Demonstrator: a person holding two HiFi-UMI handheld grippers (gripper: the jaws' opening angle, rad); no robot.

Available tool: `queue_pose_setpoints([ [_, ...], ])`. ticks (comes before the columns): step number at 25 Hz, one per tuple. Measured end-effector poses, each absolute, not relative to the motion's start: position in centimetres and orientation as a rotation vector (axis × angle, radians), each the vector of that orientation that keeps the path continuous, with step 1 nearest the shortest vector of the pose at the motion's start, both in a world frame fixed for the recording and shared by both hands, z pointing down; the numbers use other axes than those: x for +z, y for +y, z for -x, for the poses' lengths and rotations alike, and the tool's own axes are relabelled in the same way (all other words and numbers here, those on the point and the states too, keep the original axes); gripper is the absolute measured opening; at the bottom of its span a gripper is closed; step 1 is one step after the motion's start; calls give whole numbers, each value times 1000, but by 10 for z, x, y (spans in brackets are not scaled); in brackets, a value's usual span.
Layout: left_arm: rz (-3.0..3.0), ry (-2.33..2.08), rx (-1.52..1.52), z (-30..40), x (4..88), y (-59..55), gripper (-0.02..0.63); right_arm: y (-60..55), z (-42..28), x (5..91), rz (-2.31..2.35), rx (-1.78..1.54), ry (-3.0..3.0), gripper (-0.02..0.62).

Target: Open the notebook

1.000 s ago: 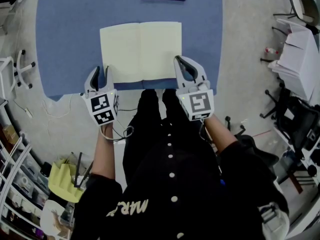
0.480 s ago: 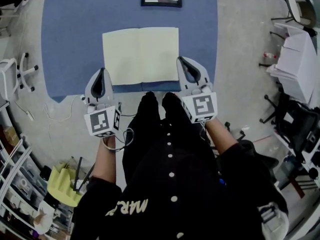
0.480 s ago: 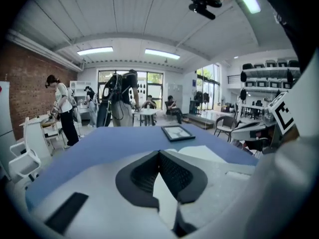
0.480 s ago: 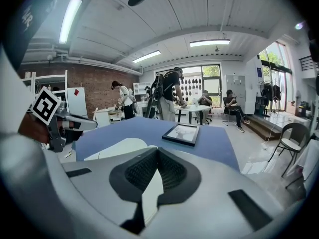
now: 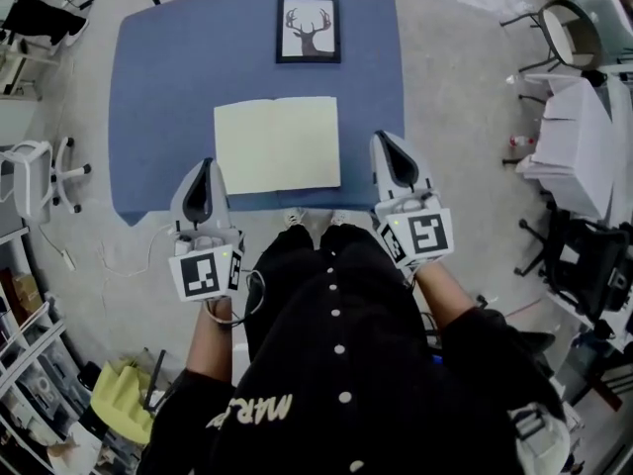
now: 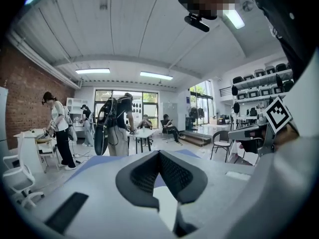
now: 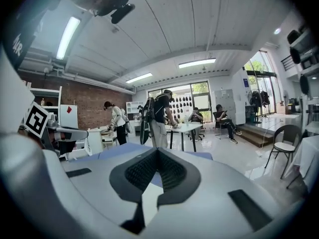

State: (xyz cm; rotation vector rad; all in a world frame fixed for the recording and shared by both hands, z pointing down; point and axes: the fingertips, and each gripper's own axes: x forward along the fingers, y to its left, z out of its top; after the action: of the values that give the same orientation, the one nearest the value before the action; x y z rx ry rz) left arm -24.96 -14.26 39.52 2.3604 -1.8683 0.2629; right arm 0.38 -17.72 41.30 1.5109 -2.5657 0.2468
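Cream-coloured pages are facing up at you: the notebook (image 5: pixel 277 145) is lying open and flat on the blue bench (image 5: pixel 158 87), in its near half, with its near edge just short of the bench's front edge. The open spread's long axis is running left to right, parallel to that front edge, and its sides are sitting square to the bench. The fold between the two pages is too faint to make out. Beyond it, well apart, a framed deer picture (image 5: pixel 308 29) is lying near the far edge.

You are holding both hands on your side of the notebook, touching nothing. The left tongs (image 5: pixel 204 166) are clenched with nothing between them, pointing away from you at the spread's left. The right tongs (image 5: pixel 389 139) are likewise pressed together and empty, showing just beside the notebook's right edge.
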Motion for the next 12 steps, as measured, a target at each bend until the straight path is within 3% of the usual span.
queue_pose_setpoints([
  [12,-2397,-2005,91,242,280,-114,2,-158,-77,288,-1773,87,-2564,3],
])
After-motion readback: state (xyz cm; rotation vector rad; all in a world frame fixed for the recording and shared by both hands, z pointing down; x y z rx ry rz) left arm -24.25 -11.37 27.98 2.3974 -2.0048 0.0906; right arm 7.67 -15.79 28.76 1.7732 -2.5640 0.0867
